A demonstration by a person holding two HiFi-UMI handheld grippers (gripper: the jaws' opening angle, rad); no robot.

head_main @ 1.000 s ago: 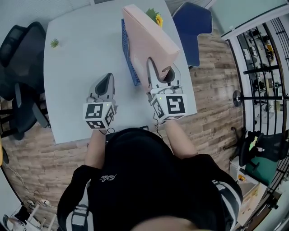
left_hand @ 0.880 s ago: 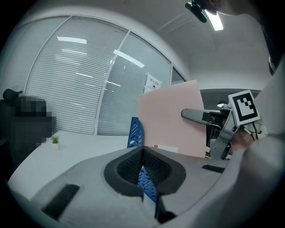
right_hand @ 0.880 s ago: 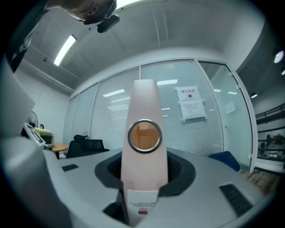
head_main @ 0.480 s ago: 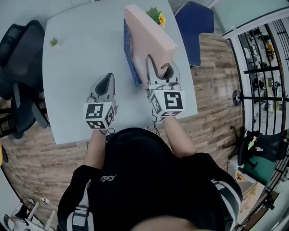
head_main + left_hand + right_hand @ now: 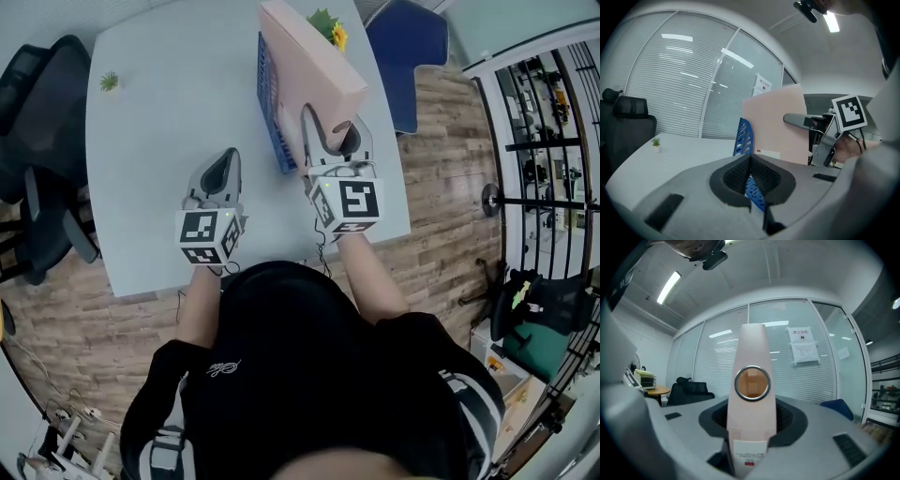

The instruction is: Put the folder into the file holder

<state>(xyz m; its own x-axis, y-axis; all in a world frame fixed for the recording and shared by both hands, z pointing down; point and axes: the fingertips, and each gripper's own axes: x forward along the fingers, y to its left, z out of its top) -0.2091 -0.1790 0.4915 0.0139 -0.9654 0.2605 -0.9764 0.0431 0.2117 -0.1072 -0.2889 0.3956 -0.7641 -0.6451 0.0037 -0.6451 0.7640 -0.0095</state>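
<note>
A pink folder (image 5: pixel 309 66) stands on edge, leaning against the blue perforated file holder (image 5: pixel 265 94) on the white table (image 5: pixel 169 112). My right gripper (image 5: pixel 335 120) is at the folder's near end. In the right gripper view the spine with its ring hole (image 5: pixel 751 427) sits between the jaws, which are opening while the pads still touch it. My left gripper (image 5: pixel 223 159) hovers left of the holder, shut and empty. In the left gripper view the folder (image 5: pixel 776 129) and the holder (image 5: pixel 744 136) lie ahead to the right.
A small potted plant (image 5: pixel 109 82) stands at the table's far left and a yellow flower (image 5: pixel 328 26) behind the folder. A black chair (image 5: pixel 37 169) is on the left, a blue chair (image 5: pixel 403 42) at the far right. The table's right edge runs close beside my right gripper.
My right gripper has edged a little forward along the folder's near end. The folder stands a bit more upright against the holder. My left gripper has hardly moved.
</note>
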